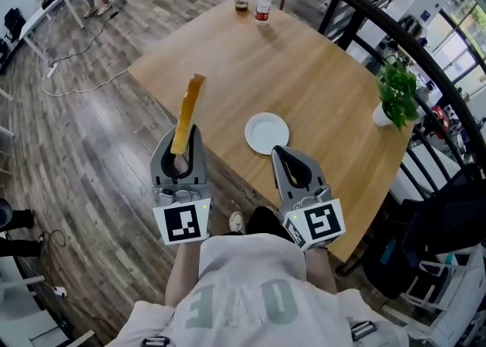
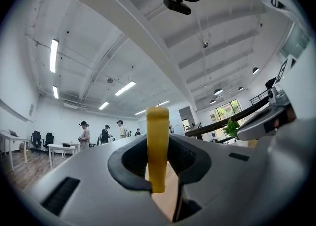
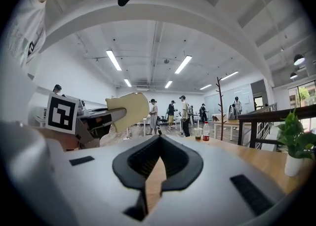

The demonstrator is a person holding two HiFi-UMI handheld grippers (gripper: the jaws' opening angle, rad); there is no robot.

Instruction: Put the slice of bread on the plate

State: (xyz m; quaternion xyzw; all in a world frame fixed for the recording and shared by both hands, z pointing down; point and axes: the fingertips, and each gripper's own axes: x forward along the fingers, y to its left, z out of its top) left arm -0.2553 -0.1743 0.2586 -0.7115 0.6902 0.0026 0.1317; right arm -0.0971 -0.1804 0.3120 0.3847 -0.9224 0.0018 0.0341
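A slice of bread stands on edge, held upright over the floor just off the wooden table's near left edge. My left gripper is shut on its lower end. In the left gripper view the bread's yellow crust rises between the two dark pads. A small white plate lies bare on the table near its front edge, to the right of the bread. Just below the plate, my right gripper is shut with nothing in it. From the right gripper view the bread shows at the left.
A potted plant stands at the table's right edge. A bottle and a cup sit at the far corner. A dark railing runs along the right. Several people stand far back on the wood floor.
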